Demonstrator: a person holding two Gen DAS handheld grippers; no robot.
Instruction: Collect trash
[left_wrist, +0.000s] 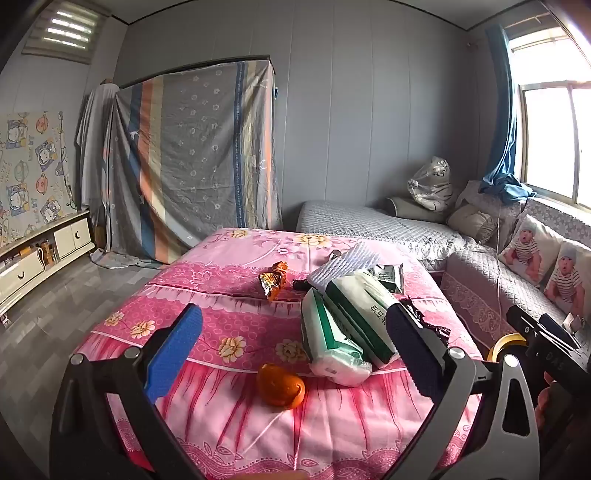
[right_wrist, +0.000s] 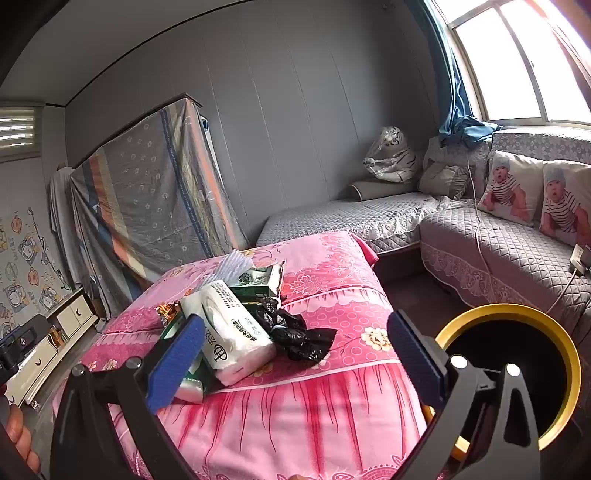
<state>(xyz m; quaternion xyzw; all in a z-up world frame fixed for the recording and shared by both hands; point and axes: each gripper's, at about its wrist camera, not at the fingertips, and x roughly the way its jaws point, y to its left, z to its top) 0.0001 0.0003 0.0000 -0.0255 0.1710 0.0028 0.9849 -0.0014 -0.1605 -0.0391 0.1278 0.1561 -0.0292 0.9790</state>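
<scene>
We see both grippers, left (left_wrist: 291, 354) and right (right_wrist: 295, 354), spread apart, empty; two tissue packs (left_wrist: 343, 332), one orange peel (left_wrist: 280, 386), one foil wrapper (left_wrist: 273, 282), perhaps one black bag (right_wrist: 295, 336).

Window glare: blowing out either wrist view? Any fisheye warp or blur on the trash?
Left wrist: window clipped white at right edge, walls bow, orange peel and snack wrapper sharp. Right wrist: window blown out top right, room tilted and curved, black bag dark with little detail, tissue pack print legible.
</scene>
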